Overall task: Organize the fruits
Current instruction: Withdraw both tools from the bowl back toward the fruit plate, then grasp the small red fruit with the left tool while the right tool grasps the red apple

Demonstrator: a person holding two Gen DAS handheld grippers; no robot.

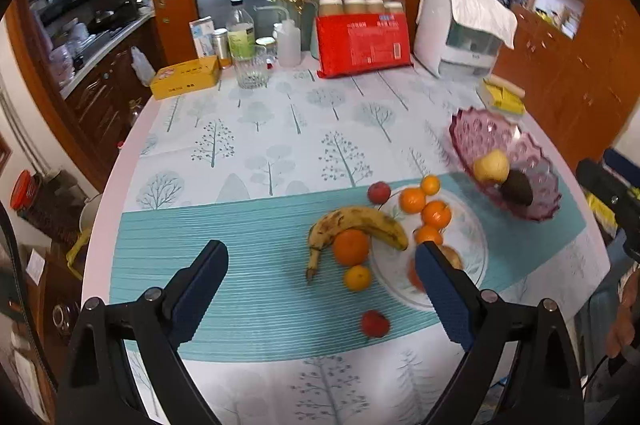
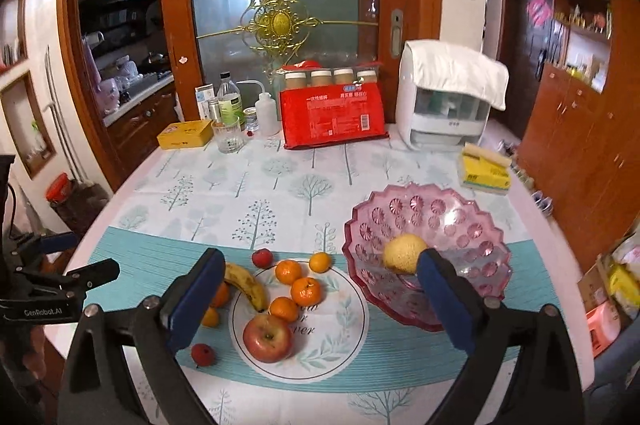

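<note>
A white plate [image 2: 344, 325] carries a red apple [image 2: 267, 337], several mandarins [image 2: 305, 290] and the tip of a banana [image 2: 246, 283]. In the left wrist view the banana [image 1: 360, 221] curls around a large orange [image 1: 351, 247], with a smaller orange [image 1: 357, 278] in front. Two small red fruits [image 1: 375, 323] [image 1: 379, 192] lie on the cloth. The pink glass bowl [image 2: 460, 225] holds a yellow fruit [image 2: 404, 252] and a dark one [image 1: 517, 187]. My left gripper [image 1: 320, 249] hangs open above the banana. My right gripper [image 2: 322, 255] is open over the plate, holding nothing.
Along the table's far edge stand a yellow tin [image 2: 185, 134], a glass [image 2: 228, 137], bottles [image 2: 230, 103], a red package [image 2: 332, 119] and a white appliance [image 2: 444, 105]. A yellow tissue pack [image 2: 484, 174] lies behind the bowl. A wooden cabinet [image 2: 568, 129] stands to the right.
</note>
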